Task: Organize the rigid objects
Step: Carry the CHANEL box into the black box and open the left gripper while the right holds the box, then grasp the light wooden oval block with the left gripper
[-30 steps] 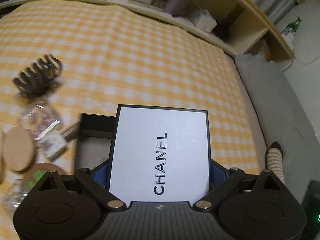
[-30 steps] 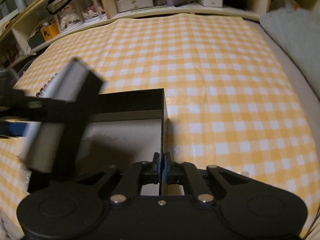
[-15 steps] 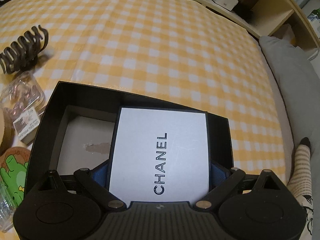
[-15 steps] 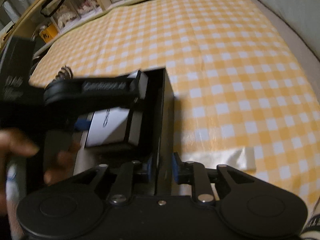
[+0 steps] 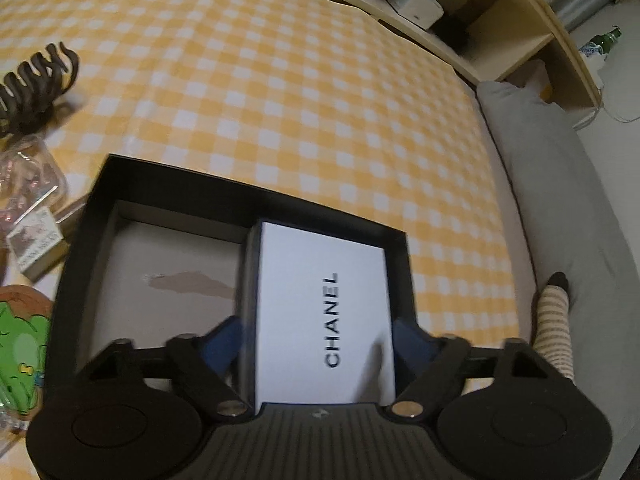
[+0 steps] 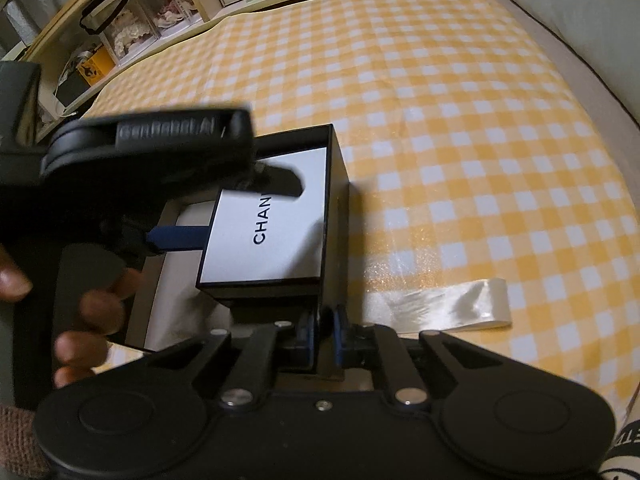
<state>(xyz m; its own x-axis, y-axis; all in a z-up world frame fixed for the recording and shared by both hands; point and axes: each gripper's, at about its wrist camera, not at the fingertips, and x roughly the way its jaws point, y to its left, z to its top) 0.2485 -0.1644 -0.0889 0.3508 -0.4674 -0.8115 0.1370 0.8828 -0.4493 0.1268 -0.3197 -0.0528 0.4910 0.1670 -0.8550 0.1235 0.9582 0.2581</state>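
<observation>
A white Chanel box point(image 5: 320, 304) lies in the right part of an open black box point(image 5: 80, 264) on the yellow checked cloth. My left gripper point(image 5: 316, 344) straddles the white box; its blue pads point(image 5: 220, 344) stand a little off the box's sides, so it is open. In the right wrist view the white box point(image 6: 276, 228) shows inside the black box point(image 6: 338, 184). My right gripper point(image 6: 322, 338) is shut on the black box's near right wall. The left gripper's body hides part of the black box there.
A dark hair claw point(image 5: 36, 80), a clear packet point(image 5: 24, 176), a small carton point(image 5: 36, 244) and a green cartoon coaster point(image 5: 20, 344) lie left of the black box. A strip of clear tape point(image 6: 440, 304) lies to the right. Shelves stand beyond the cloth; a grey cushion point(image 5: 560, 200) is to the right.
The left gripper lowered the white box into the black box and its fingers spread off the sides. The right gripper has closed back tight on the black box's wall.
</observation>
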